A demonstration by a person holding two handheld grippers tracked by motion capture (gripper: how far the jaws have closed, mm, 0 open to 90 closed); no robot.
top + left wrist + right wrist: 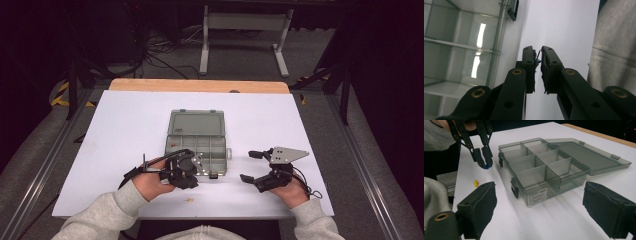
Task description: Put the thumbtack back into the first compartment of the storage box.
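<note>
Left gripper (482,157) beside the near front corner of the open box (541,167), fingers (529,65) clenched on a small blue pin (487,166), held just above the white counter (130,125). Yellow pin (475,182) lying on the counter near the left gripper, apart from the box. Right gripper (252,167) right of the box, fingers released, wide apart.
</note>
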